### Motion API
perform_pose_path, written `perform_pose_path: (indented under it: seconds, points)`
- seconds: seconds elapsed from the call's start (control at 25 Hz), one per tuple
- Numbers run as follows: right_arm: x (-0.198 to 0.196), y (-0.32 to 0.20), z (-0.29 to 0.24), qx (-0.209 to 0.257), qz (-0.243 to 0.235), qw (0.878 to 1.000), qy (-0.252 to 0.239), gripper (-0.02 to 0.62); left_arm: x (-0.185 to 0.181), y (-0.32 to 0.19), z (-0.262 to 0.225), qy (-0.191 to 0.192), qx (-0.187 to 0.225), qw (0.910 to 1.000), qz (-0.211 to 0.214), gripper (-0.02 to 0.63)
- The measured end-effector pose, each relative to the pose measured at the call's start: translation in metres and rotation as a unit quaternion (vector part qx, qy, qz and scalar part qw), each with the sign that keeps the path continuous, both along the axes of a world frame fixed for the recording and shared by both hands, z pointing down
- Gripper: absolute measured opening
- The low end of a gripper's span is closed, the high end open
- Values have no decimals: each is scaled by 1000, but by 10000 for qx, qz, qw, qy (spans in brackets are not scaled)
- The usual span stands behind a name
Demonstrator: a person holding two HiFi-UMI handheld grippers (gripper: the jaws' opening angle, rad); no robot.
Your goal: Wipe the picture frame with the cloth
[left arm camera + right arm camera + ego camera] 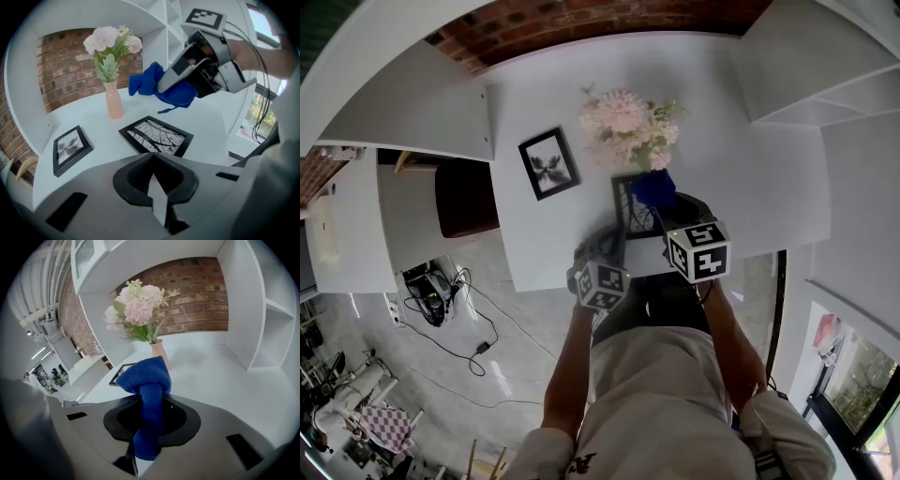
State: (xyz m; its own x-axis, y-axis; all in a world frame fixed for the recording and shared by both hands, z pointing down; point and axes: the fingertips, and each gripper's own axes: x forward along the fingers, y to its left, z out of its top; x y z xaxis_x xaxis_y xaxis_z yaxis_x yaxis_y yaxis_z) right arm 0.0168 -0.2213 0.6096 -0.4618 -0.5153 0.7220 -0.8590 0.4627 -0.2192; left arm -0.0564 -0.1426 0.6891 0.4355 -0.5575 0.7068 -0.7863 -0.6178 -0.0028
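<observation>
A black picture frame (pixel 156 136) with a branch print lies flat on the white table (pixel 213 124), just ahead of my left gripper (pixel 158 197). That gripper is shut, with nothing between its jaws. My right gripper (pixel 145 427) is shut on a blue cloth (pixel 146 380). In the left gripper view it hangs above the frame's far side, the cloth (pixel 159 86) bunched at its tips and clear of the glass. From the head view, the cloth (pixel 653 187) hides the frame's upper right part (pixel 626 208).
A second black frame (pixel 548 162) lies further left on the table. A pink vase (pixel 114 101) of pale flowers (pixel 628 122) stands behind the near frame. White shelves (pixel 825 75) rise at the right, a brick wall (pixel 197 291) at the back.
</observation>
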Motion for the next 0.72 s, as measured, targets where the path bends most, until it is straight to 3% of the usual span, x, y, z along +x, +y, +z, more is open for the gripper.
perform_pose_path:
  seconds: [0.28, 0.72]
  points:
    - [-46, -2, 21, -246, -277, 9992, -167, 77, 0, 1, 0, -16, -16, 10000, -52, -3]
    - [-76, 0, 66, -734, -361, 9966, -123, 77, 0, 1, -1, -35, -13, 9999, -119, -3]
